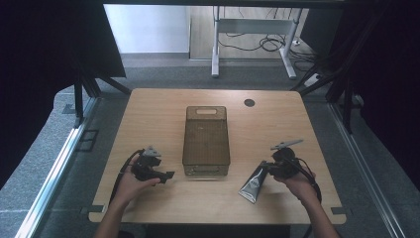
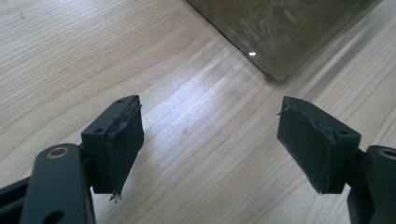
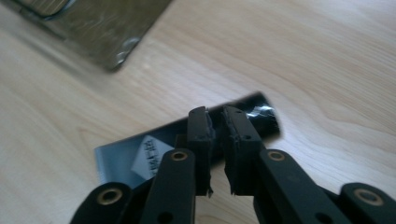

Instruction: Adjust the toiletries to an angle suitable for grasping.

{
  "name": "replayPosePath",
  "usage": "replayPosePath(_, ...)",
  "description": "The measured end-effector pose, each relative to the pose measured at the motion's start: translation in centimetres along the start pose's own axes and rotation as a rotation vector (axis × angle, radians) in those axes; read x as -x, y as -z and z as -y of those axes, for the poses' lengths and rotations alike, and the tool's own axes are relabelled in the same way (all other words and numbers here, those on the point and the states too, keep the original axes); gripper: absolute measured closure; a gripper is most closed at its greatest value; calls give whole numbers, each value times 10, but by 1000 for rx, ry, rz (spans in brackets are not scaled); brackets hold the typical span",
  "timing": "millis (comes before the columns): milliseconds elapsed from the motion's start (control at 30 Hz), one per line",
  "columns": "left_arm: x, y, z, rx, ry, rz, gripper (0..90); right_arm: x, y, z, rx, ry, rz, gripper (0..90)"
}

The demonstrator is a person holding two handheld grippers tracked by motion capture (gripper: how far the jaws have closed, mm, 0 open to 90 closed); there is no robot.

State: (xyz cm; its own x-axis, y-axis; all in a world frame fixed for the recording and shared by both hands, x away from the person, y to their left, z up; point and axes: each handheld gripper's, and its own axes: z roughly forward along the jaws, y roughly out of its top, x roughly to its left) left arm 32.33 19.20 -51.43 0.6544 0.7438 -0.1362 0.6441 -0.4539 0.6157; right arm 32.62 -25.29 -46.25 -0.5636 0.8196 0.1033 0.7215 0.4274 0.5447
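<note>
left gripper (image 2: 210, 140) spread, right gripper (image 3: 215, 122) pinching tube (image 3: 140, 158)

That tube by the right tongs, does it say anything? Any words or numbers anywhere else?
Label on the tube: a pale patch with dark marks, too blurred to read in the right gripper view.
Tube in the high view: a small light mark, too small to read.
Basket, table, left tongs, right tongs: no text visible.

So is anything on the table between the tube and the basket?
Nothing visible: bare wooden table separates the dark flat tube, gripped by the right tool, from the translucent brown plastic basket to its left.
</note>
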Motion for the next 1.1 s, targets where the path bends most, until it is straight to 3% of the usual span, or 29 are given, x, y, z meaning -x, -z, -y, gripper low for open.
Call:
replayPosePath(200, 2, 1, 0, 1, -6, 3, 231, -15, -13, -11, -78, 73, -31, 890)
replayPosePath(600, 2, 2, 0, 6, -5, 4, 233, -39, -41, -26, -202, 163, -61, 897)
replayPosePath(733, 4, 1, 0, 2, -12, 6, 233, -45, -47, -27, -240, 169, -70, 897)
replayPosePath(1100, 6, -1, -1, -5, -18, 3, 233, -53, -56, -21, -272, 192, -85, 897)
